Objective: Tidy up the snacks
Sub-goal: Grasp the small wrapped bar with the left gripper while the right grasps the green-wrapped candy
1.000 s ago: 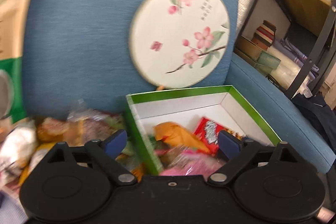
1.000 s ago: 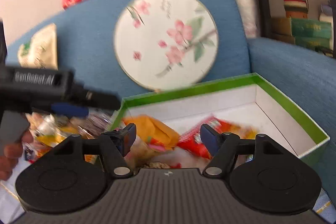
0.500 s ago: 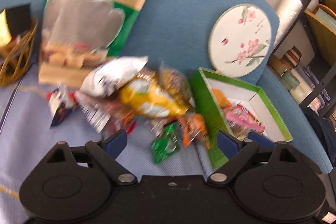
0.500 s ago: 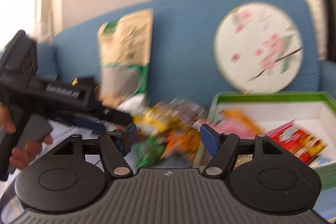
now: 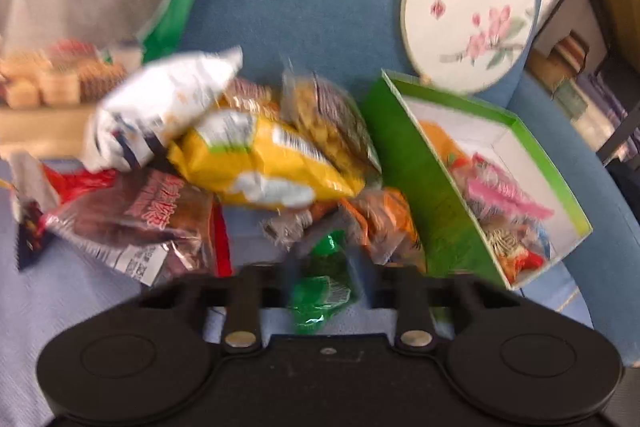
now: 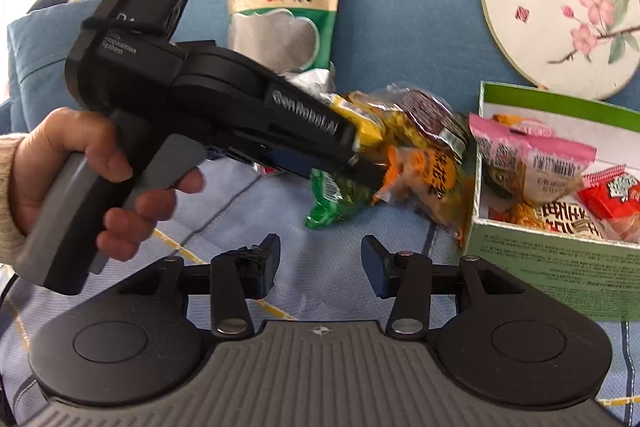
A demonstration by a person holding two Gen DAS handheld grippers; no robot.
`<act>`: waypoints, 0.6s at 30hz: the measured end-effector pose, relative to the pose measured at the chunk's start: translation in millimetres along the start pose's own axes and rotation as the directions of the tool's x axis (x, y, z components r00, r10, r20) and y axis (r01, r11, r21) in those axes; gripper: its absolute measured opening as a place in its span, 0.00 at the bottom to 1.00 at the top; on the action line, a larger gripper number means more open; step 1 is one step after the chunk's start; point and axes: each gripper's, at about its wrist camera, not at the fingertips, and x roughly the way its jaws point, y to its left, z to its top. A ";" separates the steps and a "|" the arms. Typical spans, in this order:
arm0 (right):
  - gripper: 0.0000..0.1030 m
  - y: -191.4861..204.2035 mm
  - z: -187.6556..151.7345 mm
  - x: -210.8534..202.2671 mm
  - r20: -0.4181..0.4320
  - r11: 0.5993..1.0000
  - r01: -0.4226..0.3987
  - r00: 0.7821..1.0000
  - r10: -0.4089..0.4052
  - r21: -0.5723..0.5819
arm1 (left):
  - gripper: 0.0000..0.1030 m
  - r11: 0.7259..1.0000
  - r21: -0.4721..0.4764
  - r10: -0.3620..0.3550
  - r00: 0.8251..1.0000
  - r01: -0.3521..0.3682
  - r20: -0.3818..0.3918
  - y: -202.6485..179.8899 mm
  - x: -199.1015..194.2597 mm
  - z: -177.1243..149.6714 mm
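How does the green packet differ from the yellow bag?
Size: the green packet is small; the yellow bag is much bigger. Place: the green packet lies at the pile's near edge, the yellow bag in its middle, under a white bag's end. Grip: the left gripper is shut on the green packet, not on the yellow bag. Both are outside the green box.

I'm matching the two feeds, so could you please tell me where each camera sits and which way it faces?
Left wrist: on the left gripper, facing down along its fingers, closed on the green packet, with the snack pile and green box beyond.
Right wrist: on the right gripper, fingers apart with nothing between, facing the sofa; shows the left gripper and the hand holding it.
Shared: pile, box, round fan.
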 end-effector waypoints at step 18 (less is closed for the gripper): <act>0.55 -3.7 2.1 9.4 -0.044 0.998 0.018 0.999 -0.015 0.066 | 0.70 0.975 0.168 0.125 0.984 -0.146 0.128 -23.3 13.2 9.4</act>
